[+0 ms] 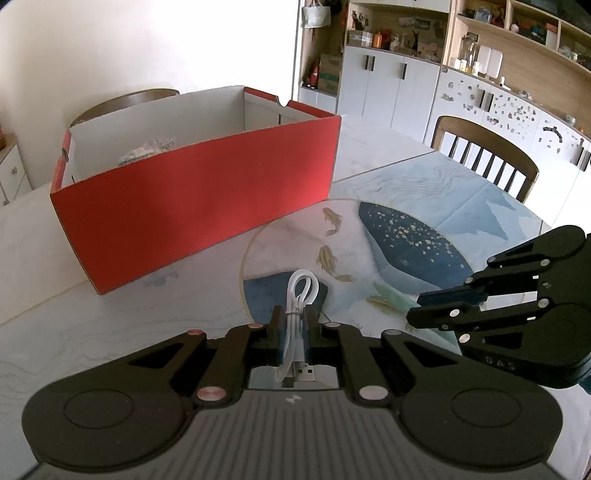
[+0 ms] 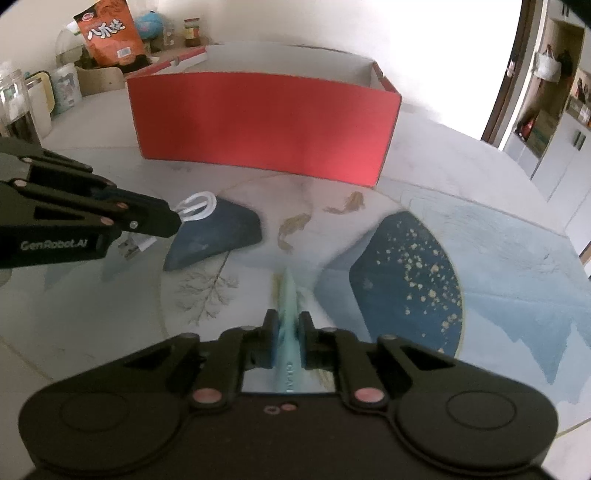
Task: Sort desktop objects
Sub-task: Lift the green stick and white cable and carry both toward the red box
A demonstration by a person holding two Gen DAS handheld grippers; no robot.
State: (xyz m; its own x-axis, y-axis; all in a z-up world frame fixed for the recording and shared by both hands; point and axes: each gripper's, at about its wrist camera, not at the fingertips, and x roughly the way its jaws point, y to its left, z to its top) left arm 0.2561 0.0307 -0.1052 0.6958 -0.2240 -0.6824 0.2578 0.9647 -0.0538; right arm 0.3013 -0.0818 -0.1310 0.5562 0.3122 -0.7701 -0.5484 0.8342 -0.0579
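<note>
My left gripper [image 1: 293, 317] is shut on a coiled white USB cable [image 1: 300, 295], whose loop sticks out ahead and whose plug hangs behind the jaws. It also shows in the right wrist view [image 2: 173, 221], with the cable loop [image 2: 197, 206] at its tip. My right gripper [image 2: 287, 321] is shut on a thin pale green packet [image 2: 288, 295], held edge-on above the mat. It appears in the left wrist view [image 1: 417, 312] at the right, with the packet [image 1: 393, 299]. An open red box [image 1: 199, 195] [image 2: 266, 125] with a white inside stands beyond both grippers.
The table wears a mat with a whale and fish print [image 1: 410, 240] [image 2: 406, 277]. Something white lies inside the box [image 1: 147, 151]. A wooden chair [image 1: 487, 155] stands at the far side. Jars and a snack bag [image 2: 110, 33] sit at the table's back left.
</note>
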